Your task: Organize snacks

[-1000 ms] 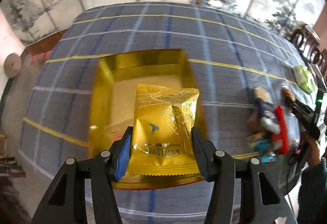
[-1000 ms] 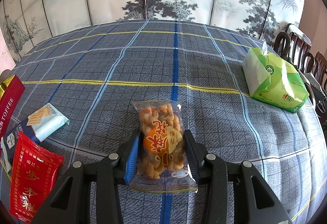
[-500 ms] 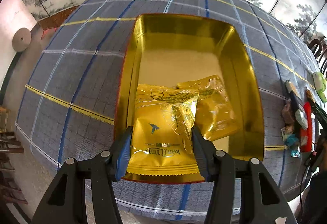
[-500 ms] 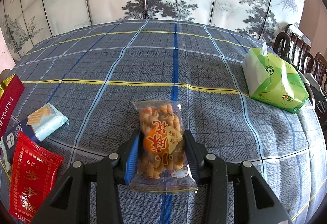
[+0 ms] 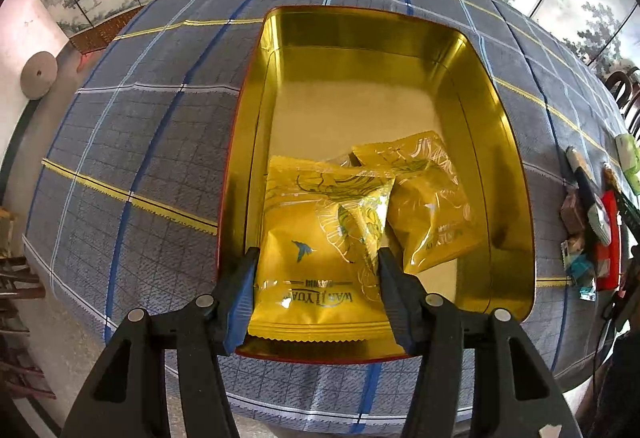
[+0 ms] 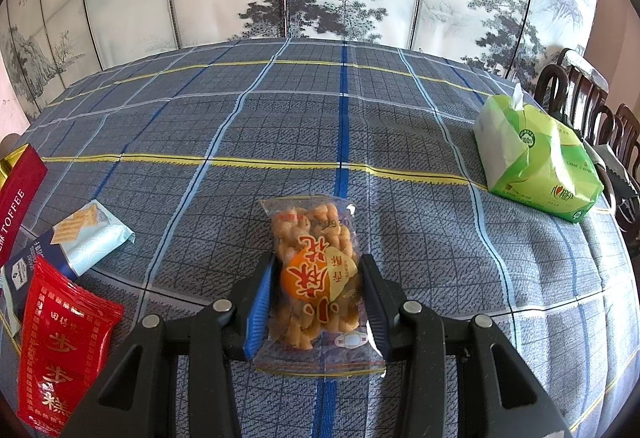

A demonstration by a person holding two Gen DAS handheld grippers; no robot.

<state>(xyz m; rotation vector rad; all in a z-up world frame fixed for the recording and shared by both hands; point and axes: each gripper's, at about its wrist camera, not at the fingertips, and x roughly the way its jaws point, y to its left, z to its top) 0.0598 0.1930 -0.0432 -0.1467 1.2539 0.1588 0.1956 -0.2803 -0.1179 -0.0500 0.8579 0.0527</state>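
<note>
A gold tin (image 5: 360, 38) with a red outside lies open on the checked tablecloth in the left wrist view. My left gripper (image 5: 318, 258) points steeply down over the tin's near end. A yellow snack packet (image 5: 316, 214) sits between its pads, which still touch it as the jaws are opening. A second yellow packet (image 5: 432, 206) lies in the tin, partly under the first. In the right wrist view my right gripper (image 6: 318, 262) is shut on a clear packet of fried dough twists (image 6: 312, 234) with an orange label, just above the cloth.
At the left of the right wrist view lie a red packet (image 6: 60, 350), a cracker packet (image 6: 88, 234) and a red toffee box (image 6: 20, 190). A green tissue pack (image 6: 536, 162) stands at the right, with chairs (image 6: 580, 98) behind. The table's edge runs just below the tin.
My left gripper came down over the tin with the yellow packet, so the tin now fills the view and a second packet shows. Its jaws stand slightly wider. The right gripper kept still.
</note>
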